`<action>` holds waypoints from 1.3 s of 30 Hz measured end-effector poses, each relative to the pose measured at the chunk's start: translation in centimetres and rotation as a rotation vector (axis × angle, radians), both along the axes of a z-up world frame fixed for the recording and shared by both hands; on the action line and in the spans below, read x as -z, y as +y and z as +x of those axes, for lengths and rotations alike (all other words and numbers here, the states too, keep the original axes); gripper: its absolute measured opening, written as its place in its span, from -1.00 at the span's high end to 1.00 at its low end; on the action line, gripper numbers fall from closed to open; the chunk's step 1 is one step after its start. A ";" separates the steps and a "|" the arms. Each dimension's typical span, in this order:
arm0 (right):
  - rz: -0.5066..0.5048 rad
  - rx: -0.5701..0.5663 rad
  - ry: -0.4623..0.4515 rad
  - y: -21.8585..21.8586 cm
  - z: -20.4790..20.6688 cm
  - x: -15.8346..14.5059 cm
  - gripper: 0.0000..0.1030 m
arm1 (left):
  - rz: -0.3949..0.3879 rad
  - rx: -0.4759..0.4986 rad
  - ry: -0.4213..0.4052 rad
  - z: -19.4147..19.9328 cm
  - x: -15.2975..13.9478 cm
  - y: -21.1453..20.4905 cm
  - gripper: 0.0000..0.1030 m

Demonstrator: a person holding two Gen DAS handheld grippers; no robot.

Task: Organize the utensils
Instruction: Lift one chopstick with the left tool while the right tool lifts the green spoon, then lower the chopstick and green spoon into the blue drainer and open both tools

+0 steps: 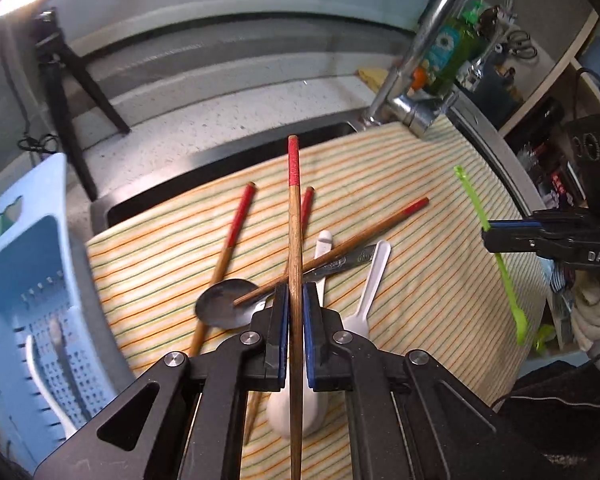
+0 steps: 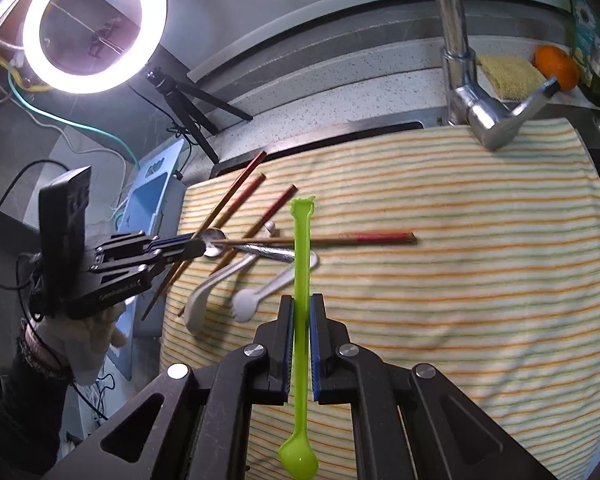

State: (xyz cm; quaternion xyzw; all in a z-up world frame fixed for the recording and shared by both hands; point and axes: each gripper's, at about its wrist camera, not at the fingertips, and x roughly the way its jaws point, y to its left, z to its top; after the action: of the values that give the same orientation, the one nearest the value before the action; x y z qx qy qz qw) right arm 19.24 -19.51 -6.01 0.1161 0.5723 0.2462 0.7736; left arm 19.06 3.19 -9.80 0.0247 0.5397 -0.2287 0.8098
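My left gripper (image 1: 295,300) is shut on a red-tipped wooden chopstick (image 1: 294,216) and holds it above the striped cloth (image 1: 400,184). Under it lie other red-tipped chopsticks (image 1: 238,224), a metal spoon (image 1: 226,308), a white ladle spoon (image 1: 296,412) and a white plastic spork (image 1: 374,284). My right gripper (image 2: 301,304) is shut on a green plastic spoon (image 2: 301,248), bowl end toward the camera. The right gripper also shows in the left wrist view (image 1: 490,236). The left gripper shows in the right wrist view (image 2: 198,246).
A blue perforated basket (image 1: 24,280) stands left of the cloth with a white utensil (image 1: 40,376) inside. A chrome faucet (image 1: 416,80) rises at the back. A black tripod (image 1: 64,80), a ring light (image 2: 94,24), an orange (image 2: 556,66) and a sponge (image 2: 504,72) sit on the counter.
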 end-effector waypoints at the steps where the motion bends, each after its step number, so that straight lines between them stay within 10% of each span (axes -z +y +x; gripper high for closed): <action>1: 0.006 -0.006 -0.006 0.5 0.3 -0.3 0.87 | -0.003 -0.011 -0.006 -0.2 -0.3 0.4 0.89; 14: 0.082 -0.145 -0.072 11.2 3.3 -3.1 0.87 | -0.010 -0.236 -0.090 -3.6 -3.8 9.8 0.89; 39: 0.146 -0.288 0.041 29.4 4.7 1.4 0.87 | -0.041 -0.502 -0.060 -4.9 0.5 18.6 0.89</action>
State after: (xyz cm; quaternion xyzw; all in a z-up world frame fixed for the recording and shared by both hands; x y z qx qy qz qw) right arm 23.92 9.87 -7.37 0.0937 0.5791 0.3932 0.7080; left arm 14.17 21.74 -10.27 -0.1198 0.4999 -0.0304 0.8572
